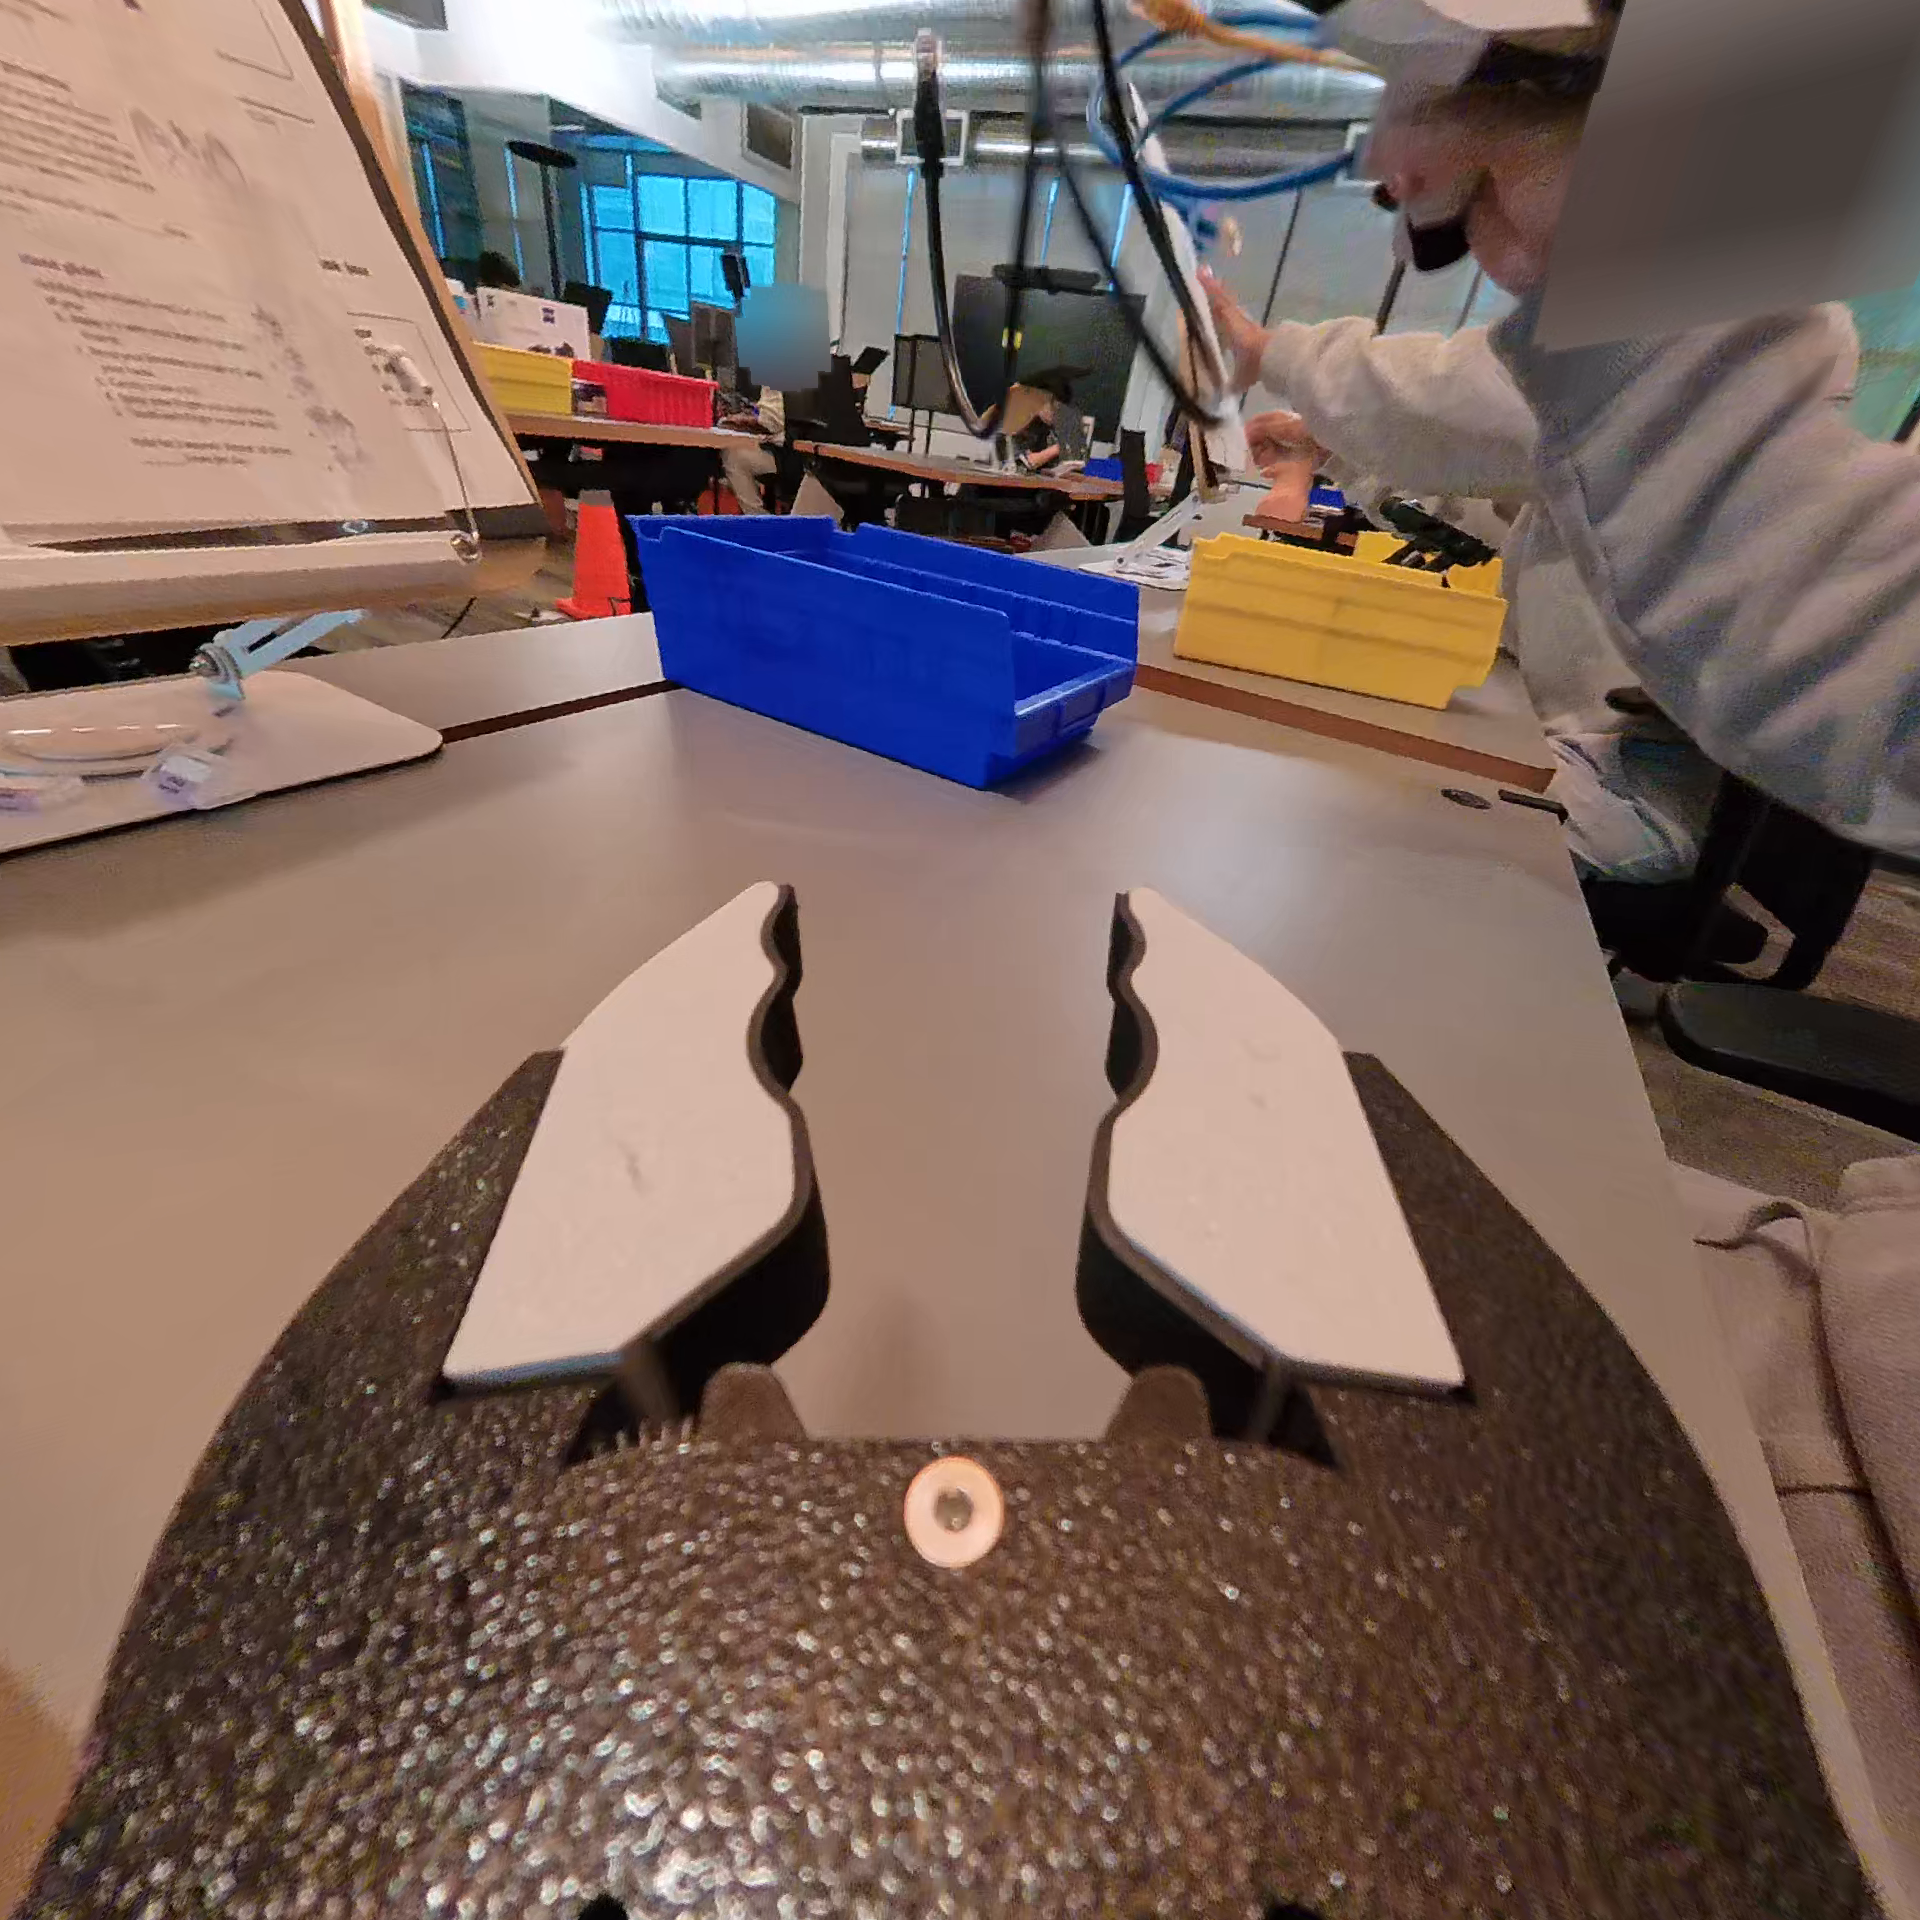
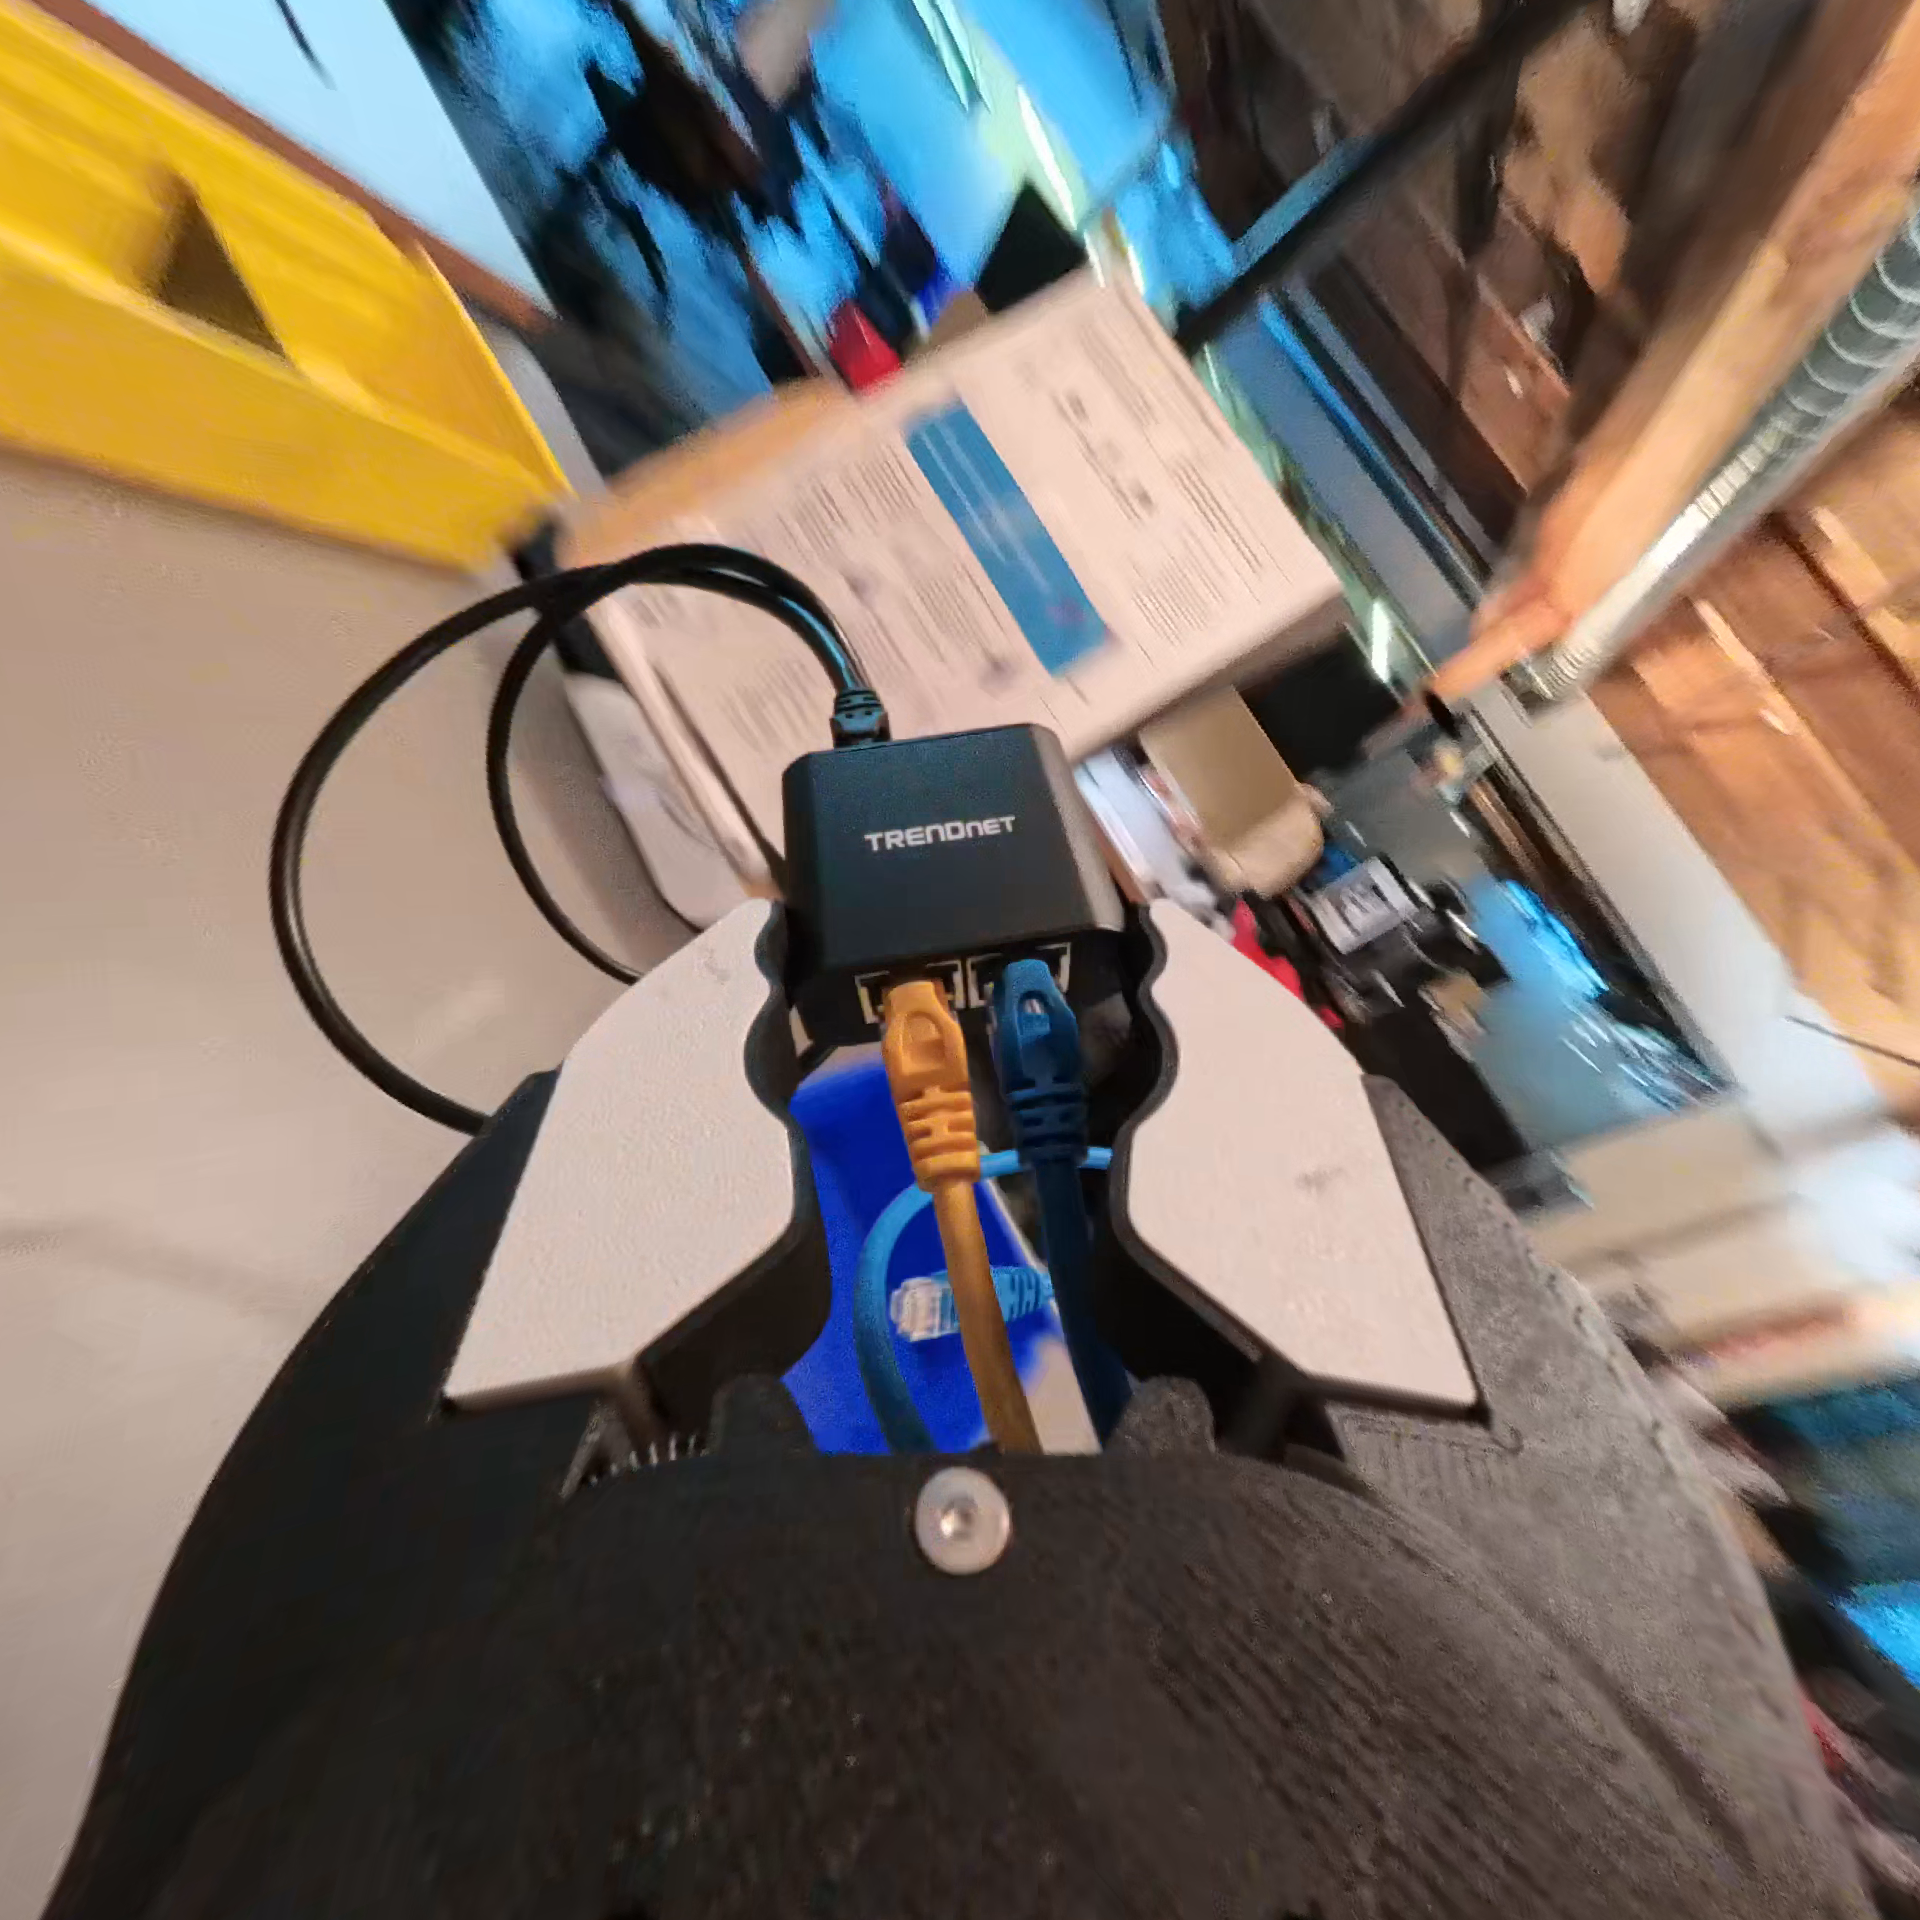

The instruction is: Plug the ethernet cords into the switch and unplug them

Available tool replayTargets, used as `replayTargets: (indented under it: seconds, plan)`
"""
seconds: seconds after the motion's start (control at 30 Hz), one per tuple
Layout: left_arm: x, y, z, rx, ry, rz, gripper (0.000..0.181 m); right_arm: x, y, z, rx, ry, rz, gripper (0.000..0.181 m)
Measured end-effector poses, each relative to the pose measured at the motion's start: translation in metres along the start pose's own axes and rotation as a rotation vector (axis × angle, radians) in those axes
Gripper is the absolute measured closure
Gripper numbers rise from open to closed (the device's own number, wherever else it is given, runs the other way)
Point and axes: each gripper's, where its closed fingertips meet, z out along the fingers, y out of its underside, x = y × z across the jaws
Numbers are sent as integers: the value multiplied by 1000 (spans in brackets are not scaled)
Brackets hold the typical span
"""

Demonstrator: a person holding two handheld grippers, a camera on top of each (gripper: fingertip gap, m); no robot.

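Note:
My right gripper [image 2: 961, 925] is shut on the small black switch [image 2: 925, 831] and holds it by its sides, tilted, in the air. An orange cord [image 2: 935, 1081] and a dark blue cord [image 2: 1044, 1081] sit plugged into its front ports. A black cable [image 2: 416, 727] loops out of its back. A loose light blue cord with a plug [image 2: 935, 1299] lies below, in the blue bin. My left gripper [image 1: 951, 904] is open and empty, low over the grey table [image 1: 520, 883]. In the left wrist view a black cord [image 1: 930, 156] and blue cords [image 1: 1226, 156] dangle overhead.
A blue bin [image 1: 883, 634] stands ahead on the table and a yellow bin [image 1: 1340, 623] at the back right. A document stand with papers [image 1: 208, 312] fills the left. A person in a grey top [image 1: 1662, 520] sits at the right, beyond the table edge. My right fingertips sit around 40 cm from my left ones.

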Motion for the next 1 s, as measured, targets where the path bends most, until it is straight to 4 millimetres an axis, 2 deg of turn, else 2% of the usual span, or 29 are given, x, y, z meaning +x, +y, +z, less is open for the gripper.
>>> replayTargets:
  seconds: [0.1,0.2,0.3,0.4,0.53,0.6,0.77,0.83,1.0]
  plan:
    - [5,5,3,-16,20,4,126,51,44,1,-272,58,-143,119]
    - [10,10,6,-35,36,13,126,66,92,12,-509,-2,-281,120]
    - [14,12,9,-55,49,31,127,47,123,39,-589,-130,-328,120]
    - [16,14,11,-68,61,39,127,21,141,72,-545,-218,-254,120]
    - [18,13,9,-56,68,30,128,5,178,100,-618,-303,-262,119]
    - [16,11,9,-47,64,20,129,-5,196,109,-669,-372,-283,119]
    - [14,10,8,-38,70,-9,130,-53,226,120,-708,-605,-273,119]
    - [13,10,7,-35,76,-21,132,-58,236,126,-714,-608,-260,120]
    - [14,9,7,-30,86,-33,133,-66,253,141,-718,-621,-95,119]
